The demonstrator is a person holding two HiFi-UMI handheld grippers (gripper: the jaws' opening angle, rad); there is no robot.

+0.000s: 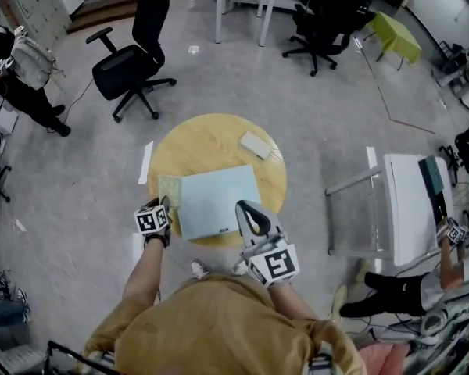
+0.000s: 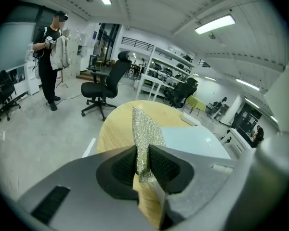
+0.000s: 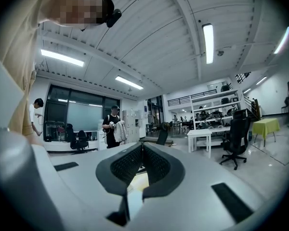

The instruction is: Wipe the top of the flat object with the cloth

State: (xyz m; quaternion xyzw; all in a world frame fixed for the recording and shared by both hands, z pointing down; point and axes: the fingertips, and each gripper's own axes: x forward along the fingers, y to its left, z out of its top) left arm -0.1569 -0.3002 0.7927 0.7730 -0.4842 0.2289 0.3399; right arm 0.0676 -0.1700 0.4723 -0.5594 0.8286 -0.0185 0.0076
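At counter left edge, left hand-held gripper clamps cloth just beside flat object, right hand-held gripper closed empty; wipe seemingly not started, next needs dragging cloth across top.

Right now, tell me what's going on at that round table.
A person holds a gripper in each hand at a round wooden table. The left gripper has its tongs shut on a glittery cloth, which is beside the left edge of the pale blue flat board, not on its top. The right gripper, tongs together and empty, is at the board's near edge.
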